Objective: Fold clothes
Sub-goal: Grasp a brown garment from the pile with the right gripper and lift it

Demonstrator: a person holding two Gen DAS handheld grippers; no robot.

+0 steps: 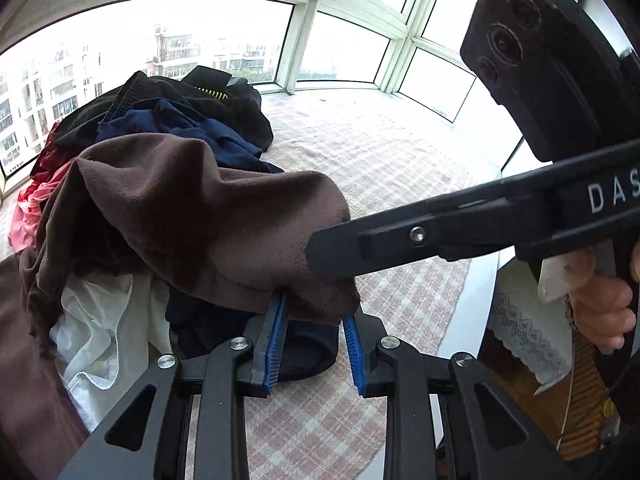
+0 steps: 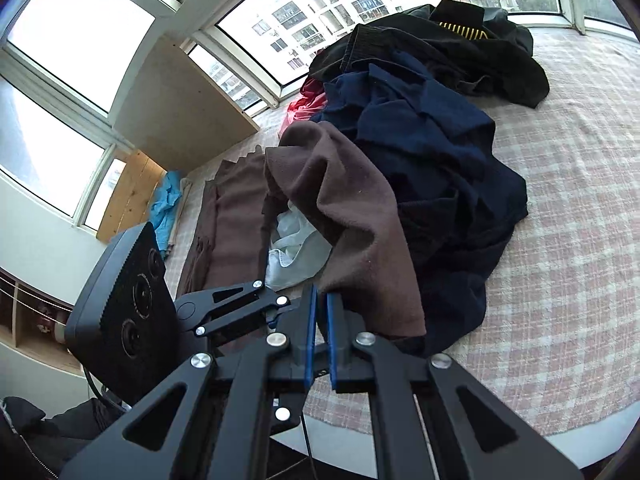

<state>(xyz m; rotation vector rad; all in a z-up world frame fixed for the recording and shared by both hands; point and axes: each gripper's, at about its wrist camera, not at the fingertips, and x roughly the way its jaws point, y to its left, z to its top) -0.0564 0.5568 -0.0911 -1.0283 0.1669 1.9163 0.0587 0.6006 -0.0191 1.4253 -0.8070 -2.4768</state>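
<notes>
Brown garment [image 2: 352, 216]: soft, fleecy, lifted off the clothes pile [image 2: 432, 128]; an edge is pinched between the nearly closed blue pads of the right gripper [image 2: 322, 312], another edge held in the narrowly set left gripper [image 1: 316, 320]. Pile: navy, black, red and white items, crumpled, heaped on a checked woven bedcover [image 2: 560, 240]. Windows [image 1: 344, 48] are seen behind.

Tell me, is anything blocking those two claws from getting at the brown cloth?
Nothing visible is in the way. The right gripper is already pinched on the brown cloth's edge, and the left gripper has another part of its edge between its fingers.
</notes>
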